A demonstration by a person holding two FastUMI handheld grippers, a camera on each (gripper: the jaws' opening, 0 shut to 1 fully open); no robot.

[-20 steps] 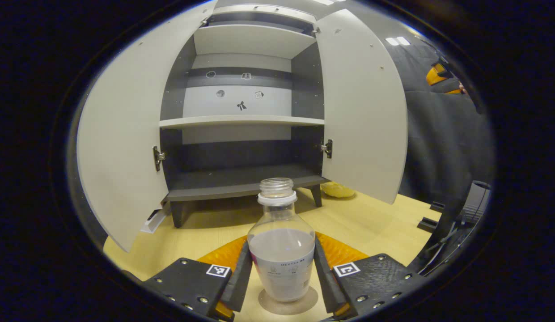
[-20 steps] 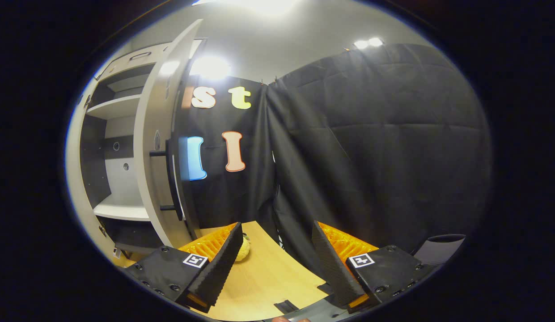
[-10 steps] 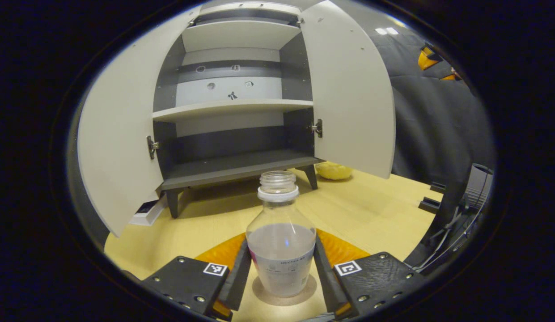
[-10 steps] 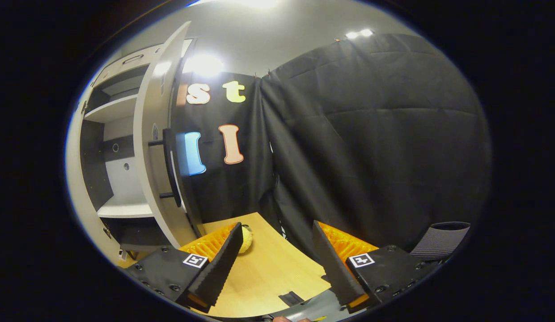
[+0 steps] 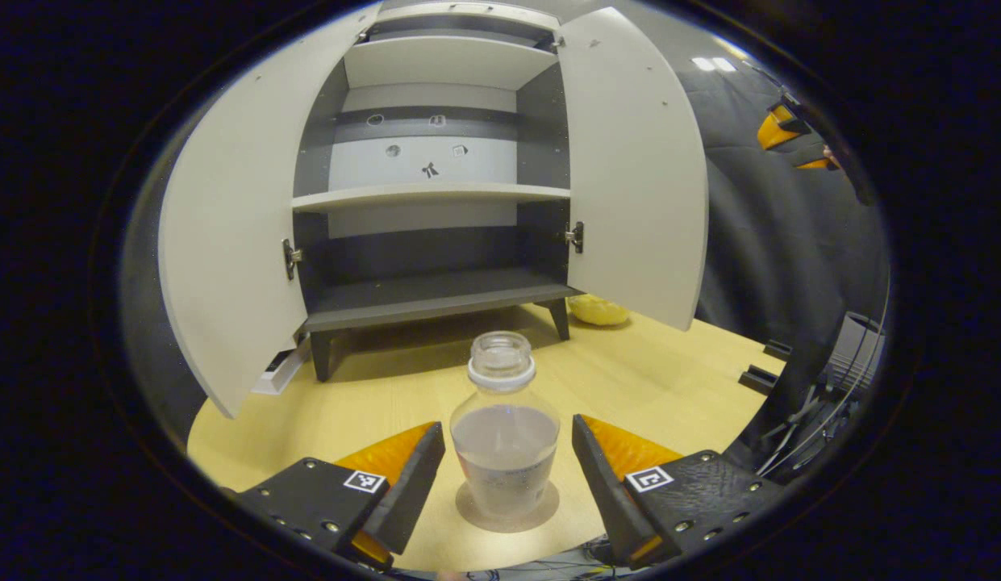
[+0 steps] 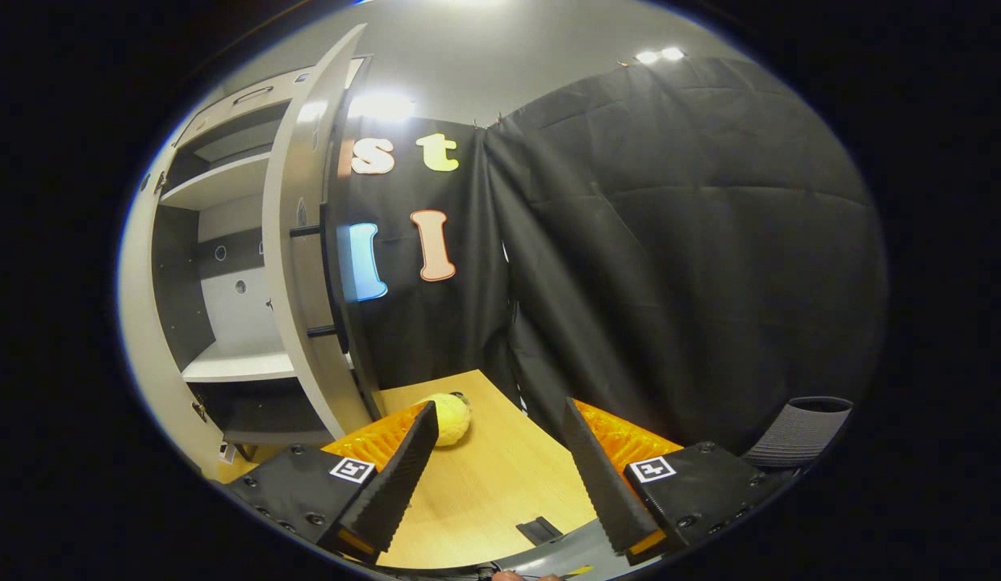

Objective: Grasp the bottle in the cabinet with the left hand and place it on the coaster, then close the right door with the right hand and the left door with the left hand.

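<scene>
The cabinet [image 5: 435,202] stands with both doors open on the desk [image 5: 669,387]. The bottle [image 5: 505,432] sits on the coaster [image 5: 540,516]; the left tongs [image 5: 506,468] have just spread apart, releasing it. The right tongs [image 6: 494,460] are apart, near the right door [image 6: 306,266], next to close.

wooden table [image 5: 669,379], coaster [image 5: 472,518], cabinet [image 5: 435,298]
</scene>
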